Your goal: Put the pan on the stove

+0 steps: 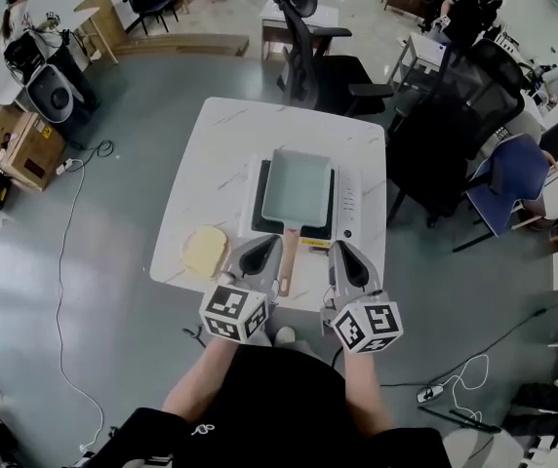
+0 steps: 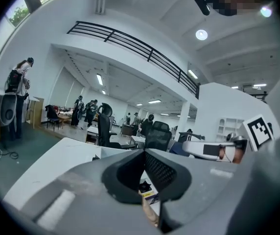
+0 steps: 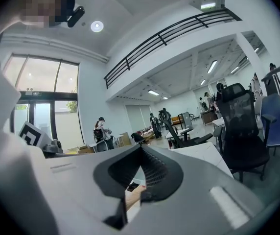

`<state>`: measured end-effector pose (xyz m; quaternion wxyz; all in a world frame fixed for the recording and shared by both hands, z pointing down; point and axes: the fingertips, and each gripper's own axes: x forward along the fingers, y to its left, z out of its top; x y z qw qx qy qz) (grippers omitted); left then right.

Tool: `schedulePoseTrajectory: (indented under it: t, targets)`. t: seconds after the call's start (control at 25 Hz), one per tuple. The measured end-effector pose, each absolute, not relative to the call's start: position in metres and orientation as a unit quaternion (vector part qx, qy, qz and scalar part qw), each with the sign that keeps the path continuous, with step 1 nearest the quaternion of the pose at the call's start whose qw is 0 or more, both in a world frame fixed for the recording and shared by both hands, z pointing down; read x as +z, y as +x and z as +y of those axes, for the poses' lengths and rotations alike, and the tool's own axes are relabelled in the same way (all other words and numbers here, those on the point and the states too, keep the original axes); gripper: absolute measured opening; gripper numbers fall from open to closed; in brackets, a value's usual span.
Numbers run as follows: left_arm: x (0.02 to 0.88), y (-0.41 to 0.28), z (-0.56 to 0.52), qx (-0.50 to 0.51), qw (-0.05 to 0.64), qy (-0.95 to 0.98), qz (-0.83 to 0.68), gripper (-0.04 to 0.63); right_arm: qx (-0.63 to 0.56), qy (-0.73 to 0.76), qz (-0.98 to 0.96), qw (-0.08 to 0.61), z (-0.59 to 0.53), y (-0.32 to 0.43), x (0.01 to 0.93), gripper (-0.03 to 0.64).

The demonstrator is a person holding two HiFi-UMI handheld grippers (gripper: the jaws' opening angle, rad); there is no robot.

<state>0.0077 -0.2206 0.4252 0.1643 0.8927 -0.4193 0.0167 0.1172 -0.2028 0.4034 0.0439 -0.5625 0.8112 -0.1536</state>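
The rectangular pale-blue pan with a wooden handle (image 1: 299,188) was found already seated on the black-topped white portable stove (image 1: 346,206), just beyond the fingertips. The left gripper (image 1: 262,244) and right gripper (image 1: 341,247) were held closed and empty, the handle lying between the 2, presumably because placement was finished.

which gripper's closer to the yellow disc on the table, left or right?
Left. The left gripper sits just beside the yellow disc, between it and the pan handle. The right gripper is across the handle, farther off.
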Motion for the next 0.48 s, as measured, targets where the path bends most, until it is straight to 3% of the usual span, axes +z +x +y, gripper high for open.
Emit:
schedulePoseTrajectory:
  t: [0.48]
  targets:
    - [0.413, 0.000, -0.222, -0.002, 0.161, 0.887, -0.433, 0.000, -0.135, -0.567, 0.811, 0.039, -0.206, 0.120, 0.394, -0.003]
